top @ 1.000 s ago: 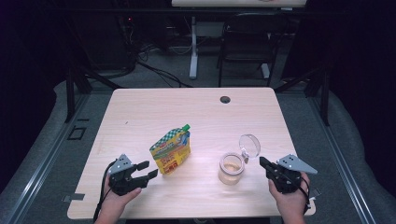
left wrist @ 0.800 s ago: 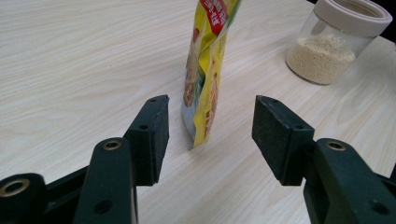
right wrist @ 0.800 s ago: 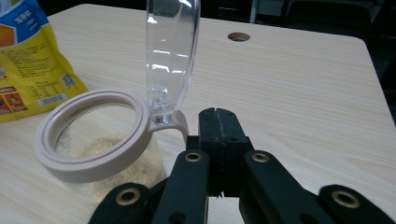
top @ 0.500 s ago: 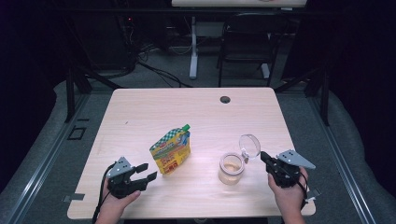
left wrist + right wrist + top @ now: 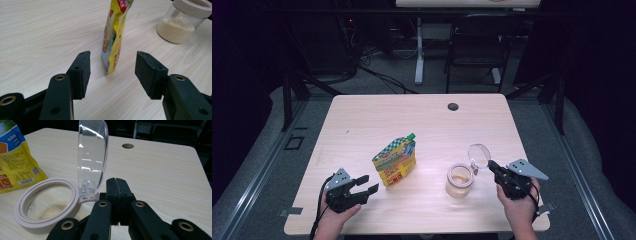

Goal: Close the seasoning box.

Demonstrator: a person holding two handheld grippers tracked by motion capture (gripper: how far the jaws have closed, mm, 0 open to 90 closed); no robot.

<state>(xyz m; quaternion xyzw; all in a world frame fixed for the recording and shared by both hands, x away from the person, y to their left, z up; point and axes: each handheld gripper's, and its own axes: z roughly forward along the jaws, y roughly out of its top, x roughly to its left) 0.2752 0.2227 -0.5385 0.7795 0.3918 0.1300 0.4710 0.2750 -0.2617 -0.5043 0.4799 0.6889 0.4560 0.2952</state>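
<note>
High view: on the pale wooden table [image 5: 362,125] a person's left hand [image 5: 334,217] rests at the near left edge, holding the left gripper [image 5: 366,184] low and level, pointed to the right at the pouch [image 5: 395,163]. Its fingers [image 5: 81,71] are spread apart and grasp nothing; in the left gripper view the pouch's narrow lower edge stands just ahead of the gap between them, not touched.

The pouch stands upright near the middle of the table, slightly tilted, with a yellow printed front, a green checked top and a green cap at its upper corner. In the right gripper view its back shows blue and yellow print with a small square code.

Just right of the pouch, apart from it, stands the jar [image 5: 459,180]: a short clear jar with a pinkish rim and a thin layer of pale grains at the bottom. Its clear round lid [image 5: 479,155] is hinged open and stands upright at the jar's right side.

At the near right edge the right hand [image 5: 519,207] holds the right gripper [image 5: 490,165] pointed left at the jar. Its fingers [image 5: 117,195] are clenched together with nothing between them, their tip right against the base of the lid's hinge. A dark round hole [image 5: 453,106] sits near the table's far edge.
</note>
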